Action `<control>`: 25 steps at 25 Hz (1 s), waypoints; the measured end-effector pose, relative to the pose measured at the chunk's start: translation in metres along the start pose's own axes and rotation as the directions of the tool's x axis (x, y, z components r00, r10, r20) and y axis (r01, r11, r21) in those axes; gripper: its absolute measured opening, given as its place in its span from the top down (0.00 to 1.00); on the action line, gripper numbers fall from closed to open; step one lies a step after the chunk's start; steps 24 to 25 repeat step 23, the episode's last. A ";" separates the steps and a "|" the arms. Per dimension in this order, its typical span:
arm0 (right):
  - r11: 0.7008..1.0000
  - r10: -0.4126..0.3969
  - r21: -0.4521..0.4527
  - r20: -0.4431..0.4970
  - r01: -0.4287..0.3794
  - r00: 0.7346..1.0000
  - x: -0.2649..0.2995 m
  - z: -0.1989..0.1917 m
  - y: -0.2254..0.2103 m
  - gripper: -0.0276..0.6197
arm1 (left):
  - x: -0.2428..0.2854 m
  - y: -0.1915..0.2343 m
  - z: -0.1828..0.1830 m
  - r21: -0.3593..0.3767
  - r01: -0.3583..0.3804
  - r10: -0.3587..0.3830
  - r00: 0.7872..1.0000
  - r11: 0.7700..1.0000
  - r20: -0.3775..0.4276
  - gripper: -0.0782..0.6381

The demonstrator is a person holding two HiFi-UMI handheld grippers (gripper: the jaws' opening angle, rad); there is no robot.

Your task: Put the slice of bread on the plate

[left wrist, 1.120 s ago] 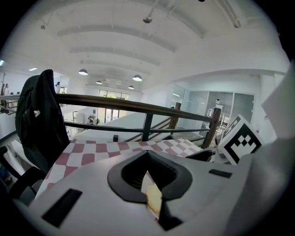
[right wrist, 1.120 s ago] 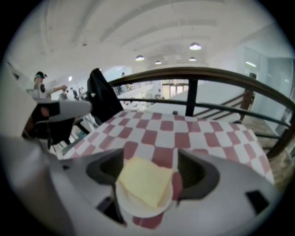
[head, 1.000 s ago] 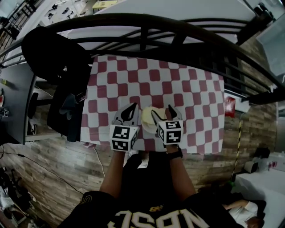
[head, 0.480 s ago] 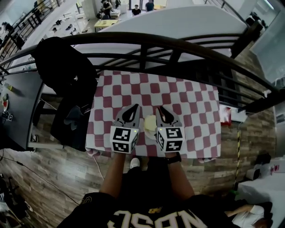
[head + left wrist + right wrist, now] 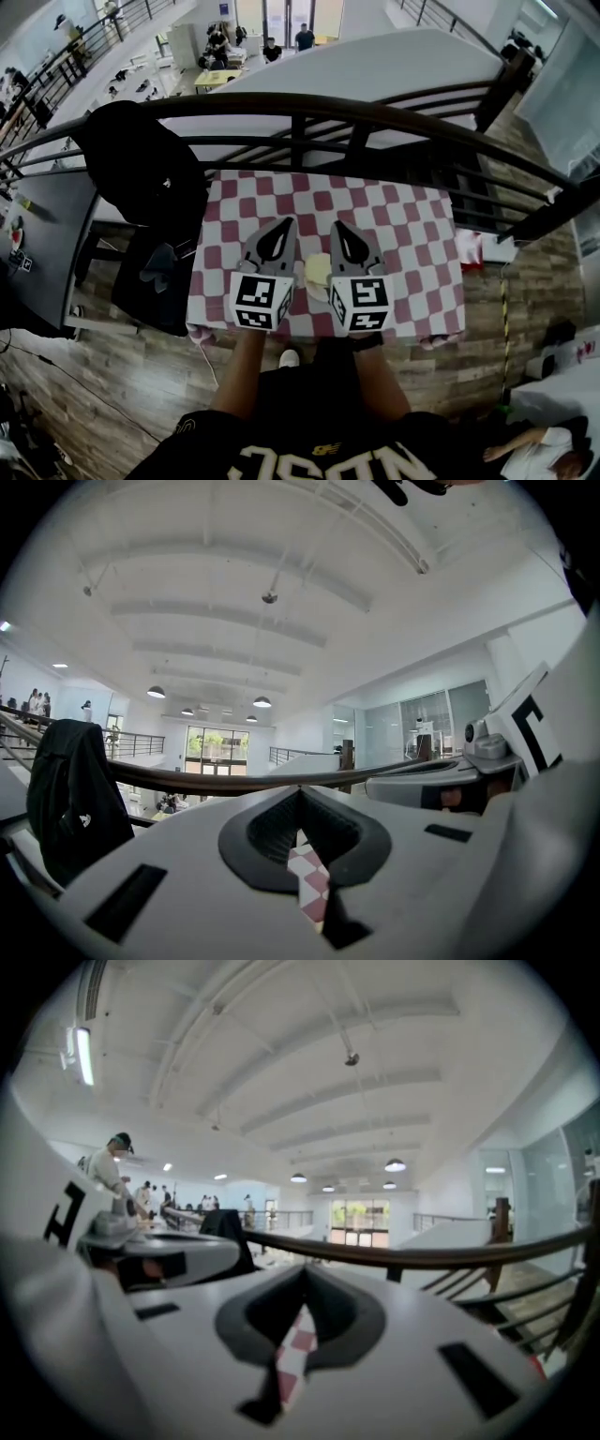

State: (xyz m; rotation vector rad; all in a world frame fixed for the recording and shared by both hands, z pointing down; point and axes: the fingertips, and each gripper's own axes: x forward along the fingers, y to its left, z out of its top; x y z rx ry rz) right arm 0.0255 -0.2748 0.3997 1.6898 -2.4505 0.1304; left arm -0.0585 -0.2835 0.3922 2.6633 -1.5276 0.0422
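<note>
A pale yellow slice of bread (image 5: pixel 318 271) lies near the front edge of the red-and-white checked table (image 5: pixel 394 234); I cannot make out a plate under it. My left gripper (image 5: pixel 285 225) and right gripper (image 5: pixel 339 226) hang high above the table, either side of the bread and clear of it. Both are shut with nothing between the pads. In the left gripper view the jaws (image 5: pixel 300 791) meet, with a strip of checked cloth (image 5: pixel 314 888) below them. The right gripper view shows its jaws (image 5: pixel 305 1271) meeting the same way.
A dark curved railing (image 5: pixel 309 105) runs behind the table. A black jacket hangs over a chair (image 5: pixel 141 173) at the left. A red object (image 5: pixel 472 251) lies on the wooden floor to the right. My shoe (image 5: pixel 289 358) shows below the table's front edge.
Both grippers have risen away from the table, which now looks smaller. The right jaws, open beside the bread a second ago, have closed empty. The bread stays on the table.
</note>
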 end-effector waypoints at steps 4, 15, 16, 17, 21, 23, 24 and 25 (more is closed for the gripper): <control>1.000 -0.025 -0.014 0.027 0.025 0.999 -0.009 0.008 0.000 0.93 | -0.006 -0.002 0.004 0.006 -0.001 0.001 1.000 1.000 0.018 0.87; 0.999 -0.039 -0.026 0.048 0.040 0.998 -0.020 0.015 0.001 0.93 | -0.012 -0.010 0.009 0.017 0.009 -0.009 0.999 1.000 0.039 0.87; 0.999 -0.040 -0.025 0.047 0.041 0.998 -0.020 0.015 0.001 0.94 | -0.012 -0.011 0.008 0.017 0.008 -0.009 0.999 1.000 0.036 0.87; 0.999 -0.039 -0.026 0.046 0.040 0.998 -0.020 0.014 0.001 0.93 | -0.012 -0.010 0.007 0.016 0.006 -0.007 0.999 1.000 0.033 0.87; 0.999 -0.039 -0.027 0.045 0.040 0.998 -0.021 0.012 0.000 0.93 | -0.012 -0.006 0.005 0.010 -0.006 0.006 0.999 1.000 0.031 0.87; 0.999 -0.044 -0.027 0.045 0.045 0.998 -0.021 0.012 -0.003 0.93 | -0.011 -0.006 0.004 0.009 -0.010 0.010 0.999 1.000 0.031 0.87; 0.999 -0.044 -0.027 0.045 0.045 0.998 -0.021 0.012 -0.003 0.93 | -0.011 -0.006 0.004 0.009 -0.010 0.010 0.999 1.000 0.031 0.87; 0.999 -0.044 -0.027 0.045 0.045 0.998 -0.021 0.012 -0.003 0.93 | -0.011 -0.006 0.004 0.009 -0.010 0.010 0.999 1.000 0.031 0.87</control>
